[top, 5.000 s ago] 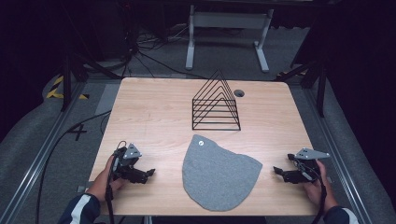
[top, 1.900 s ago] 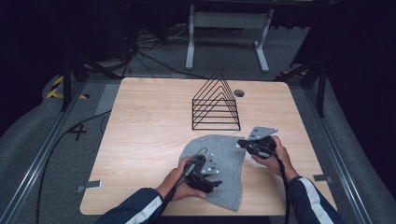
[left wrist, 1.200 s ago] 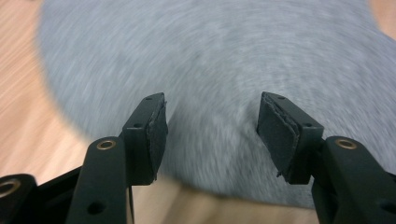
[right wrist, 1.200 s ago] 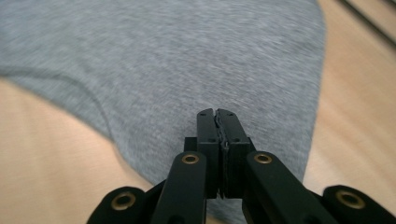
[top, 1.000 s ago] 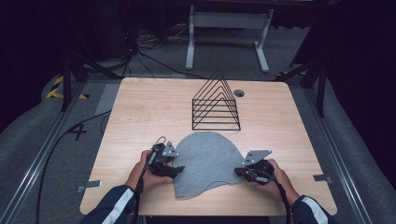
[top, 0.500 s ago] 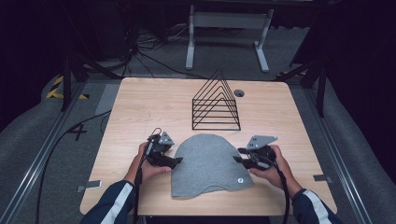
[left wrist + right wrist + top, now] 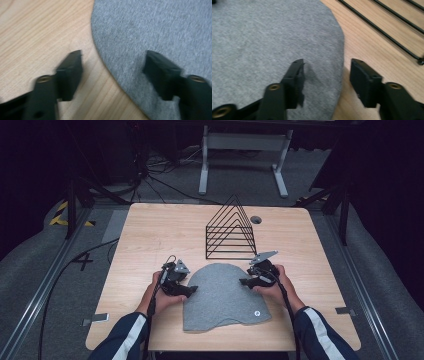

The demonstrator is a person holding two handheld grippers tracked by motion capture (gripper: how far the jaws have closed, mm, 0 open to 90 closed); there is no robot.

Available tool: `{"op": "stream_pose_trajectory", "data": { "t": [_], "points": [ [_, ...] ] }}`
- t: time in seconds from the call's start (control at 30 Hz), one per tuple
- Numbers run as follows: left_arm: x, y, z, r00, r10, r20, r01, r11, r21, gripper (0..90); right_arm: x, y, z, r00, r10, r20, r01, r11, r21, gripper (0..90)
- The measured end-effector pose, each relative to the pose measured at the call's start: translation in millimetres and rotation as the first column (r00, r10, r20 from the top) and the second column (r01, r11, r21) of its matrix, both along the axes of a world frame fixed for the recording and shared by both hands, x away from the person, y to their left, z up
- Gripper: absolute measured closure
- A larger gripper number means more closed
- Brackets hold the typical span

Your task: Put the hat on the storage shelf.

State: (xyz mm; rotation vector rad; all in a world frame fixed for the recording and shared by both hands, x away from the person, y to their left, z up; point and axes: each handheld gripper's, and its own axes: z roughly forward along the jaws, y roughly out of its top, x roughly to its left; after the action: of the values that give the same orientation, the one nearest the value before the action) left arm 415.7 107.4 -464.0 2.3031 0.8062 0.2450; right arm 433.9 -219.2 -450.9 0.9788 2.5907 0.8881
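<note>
The left gripper (image 7: 113,66) at nine o'clock and right gripper (image 7: 327,72) at three straddle the flat grey dome-shaped knitted cap (image 7: 223,295), jaws spread.

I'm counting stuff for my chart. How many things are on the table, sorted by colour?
Grey: 1, the hat
Black: 3, the wire rack, the left tool and the right tool
Total: 4
</note>
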Motion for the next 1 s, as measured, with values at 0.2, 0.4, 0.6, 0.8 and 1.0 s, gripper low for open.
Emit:
{"op": "stream_pose_trajectory", "data": {
  "t": [0.2, 0.4, 0.6, 0.8, 1.0],
  "points": [
    [6.5, 3.3, 1.2, 1.0000, -0.002, -0.004, 0.002, 1.0000, -0.007, 56.2, -8.1, 6.4, 1.7, 0.9998, -0.010, -0.019, 0.010, 0.9999, 0.011, 75.5],
    [10.5, 3.0, 0.4, 0.9983, -0.050, -0.031, 0.049, 0.9978, -0.046, 79.2, -11.0, 3.7, 0.6, 0.9992, 0.012, -0.037, -0.010, 0.9989, 0.047, 85.1],
    [7.9, 2.0, 4.8, 0.9977, -0.065, -0.020, 0.064, 0.9967, -0.051, 86.7, -16.4, -0.8, 4.3, 0.9994, 0.033, -0.008, -0.033, 0.9976, 0.061, 85.5],
    [-1.4, 2.8, 27.3, 0.9956, -0.072, 0.061, 0.078, 0.9913, -0.106, 87.0, -25.0, -9.8, 25.0, 0.9967, 0.030, 0.076, -0.038, 0.9937, 0.106, 85.6],
    [-8.5, 1.2, 46.7, 0.9889, -0.083, 0.123, 0.099, 0.9865, -0.131, 87.1, -34.7, -17.7, 44.7, 0.9887, 0.023, 0.148, -0.043, 0.9900, 0.134, 85.6]
  ]
}}
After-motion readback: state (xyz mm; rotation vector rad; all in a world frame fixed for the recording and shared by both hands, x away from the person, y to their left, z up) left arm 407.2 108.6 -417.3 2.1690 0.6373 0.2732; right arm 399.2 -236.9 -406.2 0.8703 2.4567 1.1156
